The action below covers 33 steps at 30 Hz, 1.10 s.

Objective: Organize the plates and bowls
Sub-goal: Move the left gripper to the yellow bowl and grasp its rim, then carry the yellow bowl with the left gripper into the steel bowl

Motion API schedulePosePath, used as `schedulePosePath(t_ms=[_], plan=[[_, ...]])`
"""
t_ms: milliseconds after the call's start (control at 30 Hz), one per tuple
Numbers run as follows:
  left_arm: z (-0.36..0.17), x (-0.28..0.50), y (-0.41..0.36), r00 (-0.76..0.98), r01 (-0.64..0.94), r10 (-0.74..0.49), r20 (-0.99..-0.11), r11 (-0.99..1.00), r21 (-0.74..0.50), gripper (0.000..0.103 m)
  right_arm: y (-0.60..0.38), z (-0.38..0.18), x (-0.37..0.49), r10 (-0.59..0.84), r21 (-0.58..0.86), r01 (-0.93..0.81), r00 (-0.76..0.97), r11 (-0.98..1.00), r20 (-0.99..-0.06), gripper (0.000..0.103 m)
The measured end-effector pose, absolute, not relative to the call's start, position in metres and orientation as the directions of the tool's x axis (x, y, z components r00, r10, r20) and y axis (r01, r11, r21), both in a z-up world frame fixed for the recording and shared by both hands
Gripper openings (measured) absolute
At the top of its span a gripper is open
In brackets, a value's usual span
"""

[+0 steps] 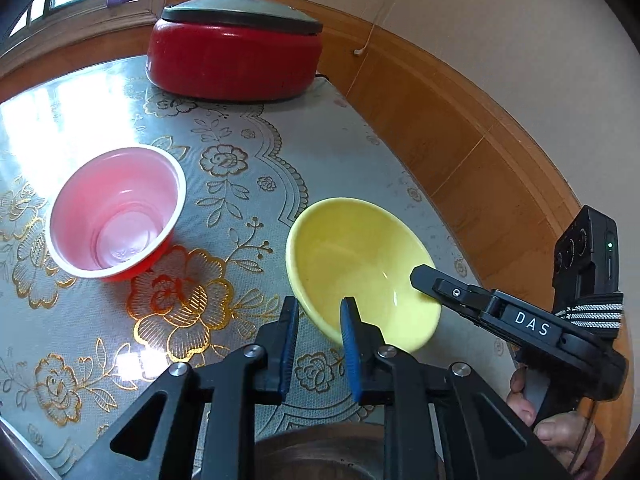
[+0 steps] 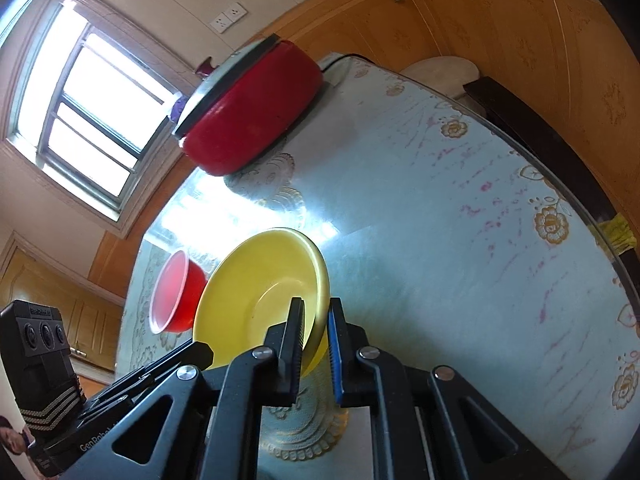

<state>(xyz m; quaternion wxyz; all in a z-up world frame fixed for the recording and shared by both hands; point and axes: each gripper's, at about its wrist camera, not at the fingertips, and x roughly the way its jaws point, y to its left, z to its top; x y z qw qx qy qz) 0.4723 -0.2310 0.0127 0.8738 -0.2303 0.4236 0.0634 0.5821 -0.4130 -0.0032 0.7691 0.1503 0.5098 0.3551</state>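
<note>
On the counter [image 1: 352,136], which wears a floral cloth under glass, a yellow bowl [image 1: 360,268] sits tilted with both tools at its rim. From the left wrist view, the left tool [image 1: 320,320] has its two blue-padded fingers [image 1: 349,320] astride the near edge of the bowl, one outside the wall and one over the inside; they stand narrow, but this view does not show clearly whether the pads press the rim. The right tool [image 1: 424,276] comes in from the right side, its black tip lying over the bowl's far-right edge, with a hand [image 1: 536,412] around its handle lower down.

From the right wrist view the grip is plainer: the right tool [image 2: 316,320] has drawn tight on the bowl [image 2: 256,292], the rim pinched between its two fingers, and the bowl appears almost on edge, its hollow turned toward the left. The left tool's black body [image 2: 120,400] shows at the lower left, reaching up to the bowl's lower edge.

A red bowl with a pale pink inside [image 1: 116,212] stands upright on the counter, apart from the yellow one on its left; in the right wrist view it sits just behind the yellow bowl [image 2: 176,296]. A red pot with a grey lid [image 1: 236,56] stands at the far end of the counter. Only the right wrist view shows the window [image 2: 88,100] fully and a dark chair back [image 2: 540,128] beyond the counter's edge.
</note>
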Motion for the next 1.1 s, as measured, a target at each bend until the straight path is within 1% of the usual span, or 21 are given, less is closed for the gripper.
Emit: schedulePosePath(t_ms=[233, 333, 567, 733, 800, 1100], plan=[[0.038, 0.421, -0.240, 0.686, -0.267, -0.050, -0.725, 0.910, -0.316, 0.022, -0.418, 0.018, 0.549, 0.748, 0.612, -0.462, 0.202, 0.642, -0.632, 0.010], [0.044, 0.394, -0.244, 0.702, -0.245, -0.054, -0.710, 0.918, -0.313, 0.022, -0.419, 0.026, 0.531, 0.765, 0.613, -0.497, 0.181, 0.614, -0.618, 0.010], [0.047, 0.335, -0.247, 0.721, -0.219, -0.093, -0.687, 0.910, -0.353, 0.022, -0.417, 0.035, 0.489, 0.788, 0.607, -0.579, 0.105, 0.545, -0.607, 0.010], [0.037, 0.301, -0.251, 0.708, -0.222, -0.096, -0.699, 0.910, -0.349, 0.022, -0.411, 0.035, 0.463, 0.771, 0.572, -0.641, 0.049, 0.512, -0.635, 0.010], [0.032, 0.294, -0.252, 0.692, -0.230, -0.101, -0.714, 0.908, -0.351, 0.023, -0.409, 0.031, 0.454, 0.750, 0.557, -0.653, 0.026, 0.513, -0.661, 0.010], [0.014, 0.283, -0.256, 0.660, -0.238, -0.139, -0.738, 0.894, -0.381, 0.025, -0.409, 0.016, 0.435, 0.676, 0.510, -0.678, -0.026, 0.530, -0.737, 0.013]])
